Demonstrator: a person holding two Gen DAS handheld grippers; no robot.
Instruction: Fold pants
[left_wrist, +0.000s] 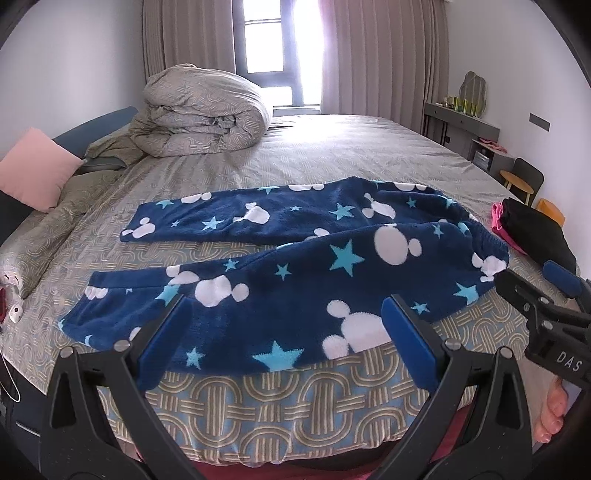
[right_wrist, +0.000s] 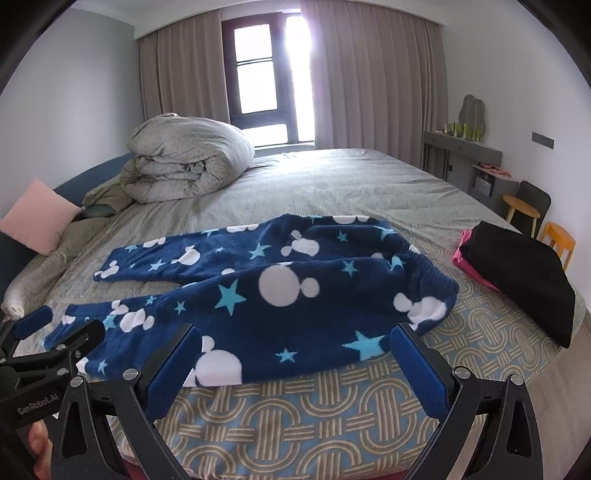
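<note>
Navy fleece pants (left_wrist: 288, 266) with white mouse heads and light blue stars lie spread on the bed, legs pointing left and waistband at the right; they also show in the right wrist view (right_wrist: 266, 295). My left gripper (left_wrist: 288, 306) is open and empty, hovering over the near leg by the bed's front edge. My right gripper (right_wrist: 295, 336) is open and empty, just above the near edge of the pants toward the waistband. Each gripper appears at the edge of the other's view: the right one (left_wrist: 532, 291) and the left one (right_wrist: 62, 328).
The patterned bedsheet (left_wrist: 295, 406) covers the bed. A rolled grey duvet (left_wrist: 203, 114) sits at the back left, a pink pillow (left_wrist: 33, 166) at the left. Folded black and pink clothes (right_wrist: 517, 269) lie at the right. A desk and stools (right_wrist: 517, 199) stand by the right wall.
</note>
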